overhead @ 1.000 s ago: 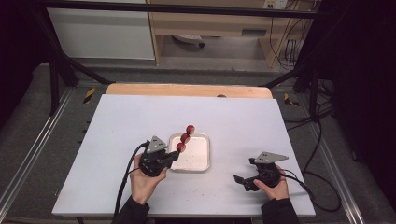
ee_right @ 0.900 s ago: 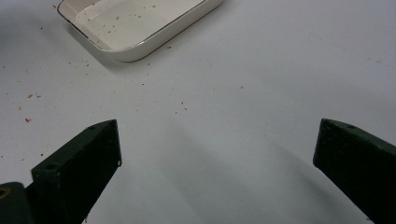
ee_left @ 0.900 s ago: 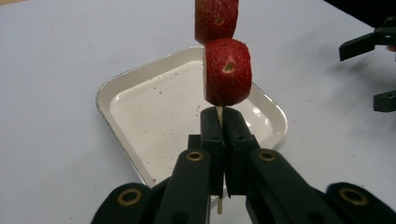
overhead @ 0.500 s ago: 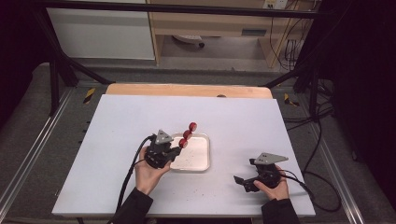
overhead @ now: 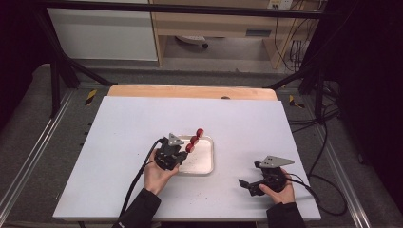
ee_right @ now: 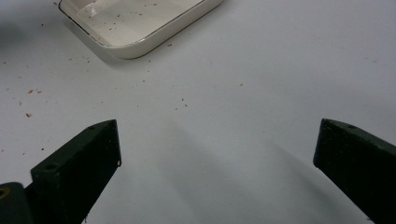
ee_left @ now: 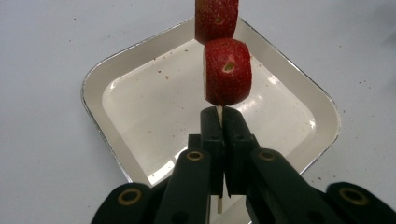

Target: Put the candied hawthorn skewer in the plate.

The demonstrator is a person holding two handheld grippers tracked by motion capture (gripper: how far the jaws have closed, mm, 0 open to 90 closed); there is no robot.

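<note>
High view, left to right. The white tabletop point(overhead: 123, 142) carries a shallow cream tray point(overhead: 205, 161) with rounded corners near its middle. The left tool point(overhead: 183, 153) sits at the tray's left edge, held by the person's left hand point(overhead: 159, 175), with a black cable trailing back toward the sleeve. Its jaws are pressed together on the bare end of a thin wooden skewer point(overhead: 189, 148). The skewer slants up and away from the tool over the tray's far left corner and carries three red strawberry pieces point(overhead: 195, 140) in a row, the farthest one past the tray's far rim.

Left gripper view. The two black jaws meet around the skewer point(ee_left: 218, 114), whose pale stick shows just above the jaw tips and again below them. Directly above the tips sits one strawberry piece point(ee_left: 227, 71), cut flat, with a second piece above it at the top edge of the frame. Both hang over the tray point(ee_left: 140, 121), clear of its floor, which bears small brown specks.

To the right, well apart from the tray, the right tool point(overhead: 248, 185) rests low near the tabletop's near edge in the person's right hand point(overhead: 278, 190), pointing left.

Right gripper view. Its jaws stand wide apart with nothing between them except bare tabletop point(ee_right: 224, 121). One corner of the tray point(ee_right: 140, 44) lies farther off at upper left.
</note>
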